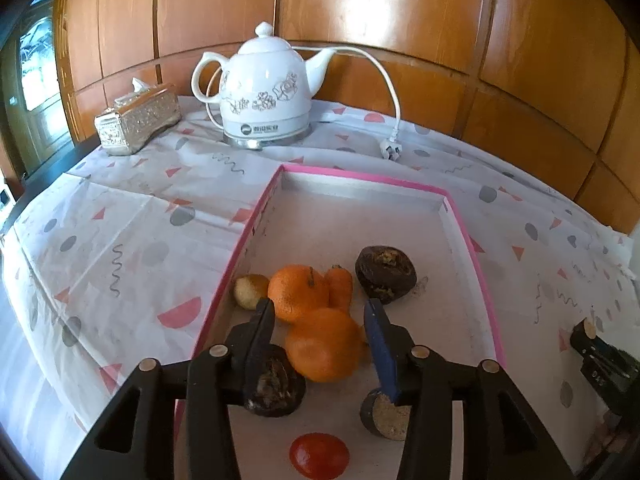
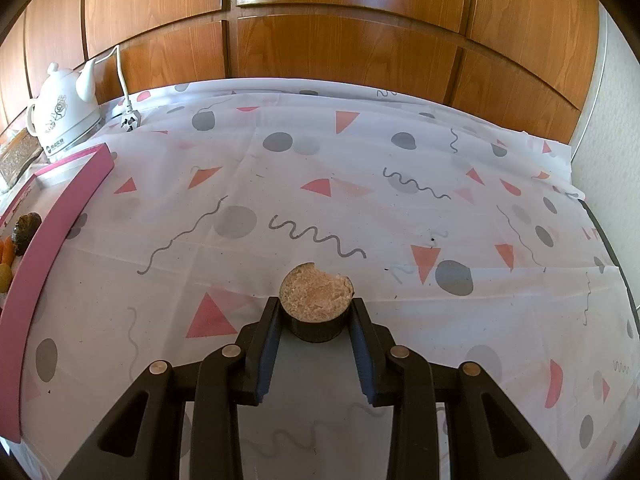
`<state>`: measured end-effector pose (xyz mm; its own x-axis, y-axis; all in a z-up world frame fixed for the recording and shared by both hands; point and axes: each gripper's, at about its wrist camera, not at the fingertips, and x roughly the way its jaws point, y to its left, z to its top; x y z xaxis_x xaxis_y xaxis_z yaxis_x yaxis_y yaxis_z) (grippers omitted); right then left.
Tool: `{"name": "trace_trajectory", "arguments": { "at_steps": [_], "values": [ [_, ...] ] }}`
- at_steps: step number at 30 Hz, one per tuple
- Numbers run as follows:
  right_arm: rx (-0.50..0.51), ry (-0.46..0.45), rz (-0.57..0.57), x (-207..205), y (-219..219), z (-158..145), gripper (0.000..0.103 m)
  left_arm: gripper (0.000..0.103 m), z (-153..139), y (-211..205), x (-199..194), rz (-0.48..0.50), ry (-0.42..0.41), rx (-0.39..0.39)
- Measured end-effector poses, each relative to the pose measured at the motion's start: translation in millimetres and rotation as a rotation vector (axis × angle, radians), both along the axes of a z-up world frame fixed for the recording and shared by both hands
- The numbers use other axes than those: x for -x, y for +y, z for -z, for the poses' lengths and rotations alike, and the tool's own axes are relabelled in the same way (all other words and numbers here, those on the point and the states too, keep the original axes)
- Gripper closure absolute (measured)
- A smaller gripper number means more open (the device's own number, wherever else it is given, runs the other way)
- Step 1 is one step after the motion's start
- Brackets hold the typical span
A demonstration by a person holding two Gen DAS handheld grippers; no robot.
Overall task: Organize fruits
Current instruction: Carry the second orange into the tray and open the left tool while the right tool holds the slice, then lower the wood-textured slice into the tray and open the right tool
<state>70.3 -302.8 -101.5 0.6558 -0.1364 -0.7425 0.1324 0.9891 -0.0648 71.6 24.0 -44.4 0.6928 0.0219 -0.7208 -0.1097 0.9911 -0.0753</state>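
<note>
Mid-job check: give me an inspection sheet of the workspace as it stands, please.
Surface: patterned tablecloth over the table.
Job's things: pink-rimmed box holding two oranges, a carrot, dark round fruits, a small yellowish fruit and a red one.
Clutter: white kettle, tissue box.
Grippers: left gripper open over the box, astride the nearer orange; right gripper shut on a dark cut fruit piece outside the box.
Cables: kettle cord, unplugged, plug on the cloth.
Surroundings: wood-panelled wall.
</note>
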Motion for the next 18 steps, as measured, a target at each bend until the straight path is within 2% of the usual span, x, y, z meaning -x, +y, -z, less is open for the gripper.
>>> {"name": "trace_trajectory", "arguments": {
  "at_steps": [5,8,13,18],
  "values": [
    [0.004,0.002,0.000,-0.1,-0.1,0.4,0.069,0.055,-10.3,1.5,8.5,0.003,-0.024,0.006],
    [0.015,0.005,-0.002,0.0,1.2,-1.0,0.070,0.049,-16.5,3.8,15.0,0.001,-0.037,0.009],
    [0.021,0.007,-0.003,-0.2,2.3,-2.7,0.069,0.047,-22.5,9.3,24.7,-0.010,-0.053,0.016],
    [-0.011,0.013,-0.021,-0.8,7.2,-5.8,0.069,0.046,-24.0,14.6,31.7,-0.019,-0.058,0.015]
  ]
}}
